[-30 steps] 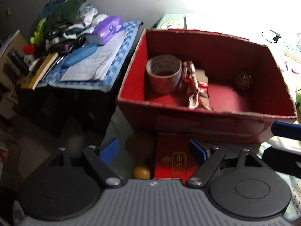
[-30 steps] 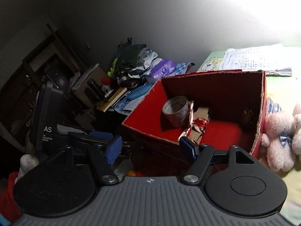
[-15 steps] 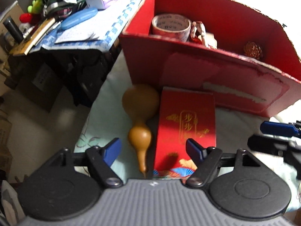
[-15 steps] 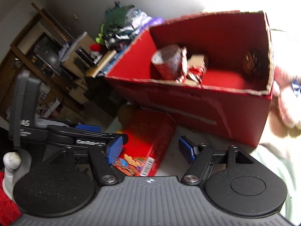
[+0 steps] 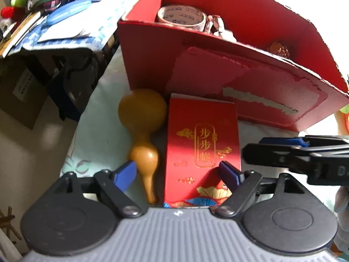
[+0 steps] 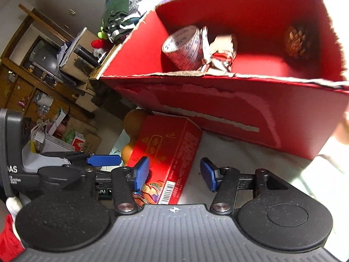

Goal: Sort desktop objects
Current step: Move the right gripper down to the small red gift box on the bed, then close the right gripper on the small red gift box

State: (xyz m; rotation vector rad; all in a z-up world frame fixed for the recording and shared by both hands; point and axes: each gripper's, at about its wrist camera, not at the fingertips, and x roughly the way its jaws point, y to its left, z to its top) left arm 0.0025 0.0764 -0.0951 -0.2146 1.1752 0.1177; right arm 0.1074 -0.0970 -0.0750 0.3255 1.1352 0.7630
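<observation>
The small red box [image 5: 202, 144] lying flat on the desk [image 5: 98, 135] carries gold Chinese characters in a gold frame on its top face, with gold cloud motifs around them and a fan pattern in gold and blue at the near end. In the right wrist view its side panel [image 6: 187, 148] shows fine print too small to read and a white barcode label near the bottom corner. The roll of tape [image 6: 185, 45] inside the big red carton [image 5: 250, 80] is printed with small dark lettering that cannot be read. The body of the left gripper, seen from the right wrist camera, bears the letters "AS" and smaller text below them.

The small red box lies just in front of the carton's torn front wall, its far end close to that wall. A tan gourd [image 5: 141, 126] lies just beside it on the left, bulb toward the carton and thin stem toward the camera. In the carton, beside the tape, sit a crumpled wrapped bundle with red ribbon [image 6: 220, 54] and a pine cone [image 6: 296, 41] at the far right.

The left gripper [image 5: 178, 174] is spread wide, its blue pads on either side of the gourd's stem and the near end of the small box, clamping nothing. The right gripper [image 6: 176, 174] is also spread apart, over the box's near right corner, with nothing held.
</observation>
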